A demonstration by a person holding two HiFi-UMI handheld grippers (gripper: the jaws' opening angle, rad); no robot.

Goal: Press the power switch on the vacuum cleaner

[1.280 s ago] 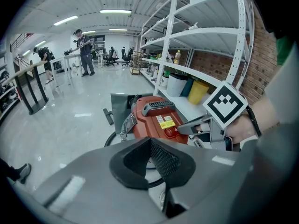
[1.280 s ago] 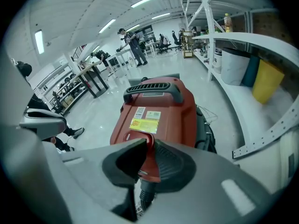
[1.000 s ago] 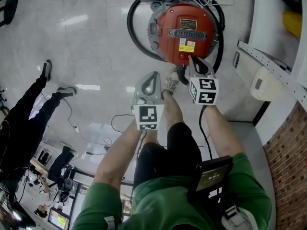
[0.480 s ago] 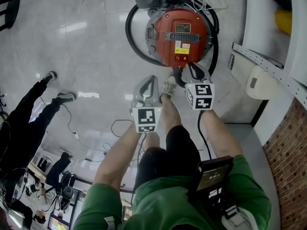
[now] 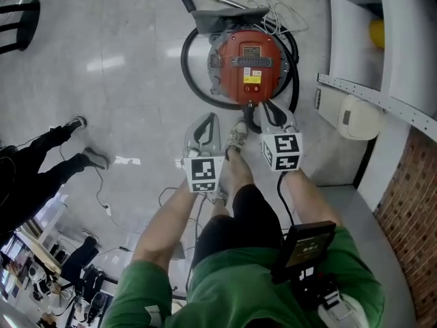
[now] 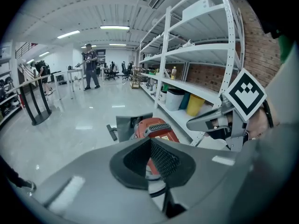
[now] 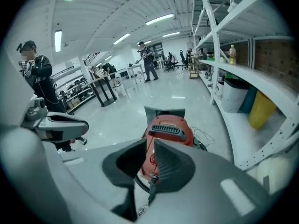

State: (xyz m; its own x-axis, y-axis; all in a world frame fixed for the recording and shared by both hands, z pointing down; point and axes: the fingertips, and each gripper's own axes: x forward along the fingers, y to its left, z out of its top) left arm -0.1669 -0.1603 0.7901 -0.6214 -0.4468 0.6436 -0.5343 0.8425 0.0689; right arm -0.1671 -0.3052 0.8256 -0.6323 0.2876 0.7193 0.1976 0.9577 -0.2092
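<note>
The red round vacuum cleaner (image 5: 246, 63) stands on the glossy floor, its small red power switch (image 5: 250, 88) on the near edge below a yellow label. My right gripper (image 5: 265, 106) hovers just short of that edge, to the right of the switch, jaws together and holding nothing. My left gripper (image 5: 207, 121) hangs further left and back, also shut and empty. In the left gripper view the vacuum cleaner (image 6: 156, 126) shows beyond the jaws, with the right gripper (image 6: 210, 121) at the side. The right gripper view has the vacuum cleaner (image 7: 167, 130) straight ahead.
A black hose (image 5: 193, 80) loops round the vacuum, with a grey floor nozzle (image 5: 225, 16) and white cord (image 5: 287, 11) behind it. White shelving (image 5: 372, 91) and a white bin (image 5: 358, 117) stand at the right. My shoe (image 5: 237, 137) is between the grippers. A person in black (image 5: 37, 173) stands left.
The right gripper has drawn back from the switch end of the vacuum. The head view has pulled away, so the vacuum looks smaller. Both grippers stay shut.
</note>
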